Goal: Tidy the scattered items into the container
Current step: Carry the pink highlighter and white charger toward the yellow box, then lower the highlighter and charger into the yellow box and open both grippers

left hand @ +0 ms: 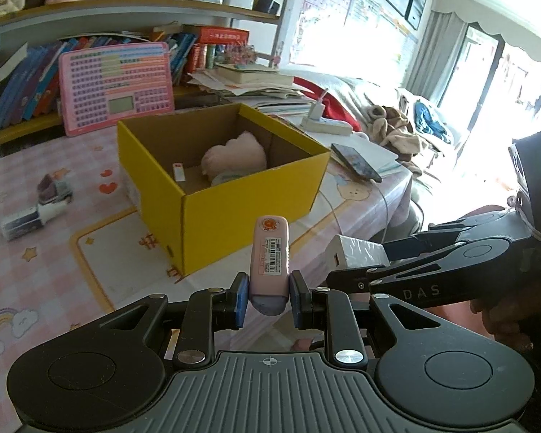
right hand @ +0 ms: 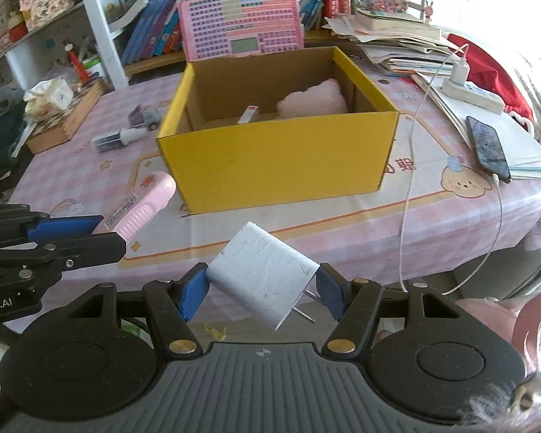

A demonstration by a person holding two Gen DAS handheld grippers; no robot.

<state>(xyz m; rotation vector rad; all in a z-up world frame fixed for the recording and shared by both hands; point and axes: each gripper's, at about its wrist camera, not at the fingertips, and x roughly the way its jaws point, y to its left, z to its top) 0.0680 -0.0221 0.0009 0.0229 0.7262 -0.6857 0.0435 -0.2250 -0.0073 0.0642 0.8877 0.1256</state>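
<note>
L gripper [left hand: 268, 299] pinching slim pink plastic stick w/ barcode label [left hand: 270, 259]; R gripper [right hand: 261, 294] clamped on white plug-in charger block [right hand: 263, 274], prongs showing; both held above near bench edge, just short of open yellow cardboard box [right hand: 281, 158]; pink plush [right hand: 313, 103] already inside.

Table [right hand: 342, 223] under pink checked cloth. Yellow box [right hand: 277, 155] near centre. Left of it: small scattered items [right hand: 126, 133]. Along right edge: power strip [right hand: 472, 93], phone [right hand: 487, 148] on papers [right hand: 523, 144]. Far edge: pink toy tablet [right hand: 241, 21], paper stack [right hand: 396, 36].
</note>
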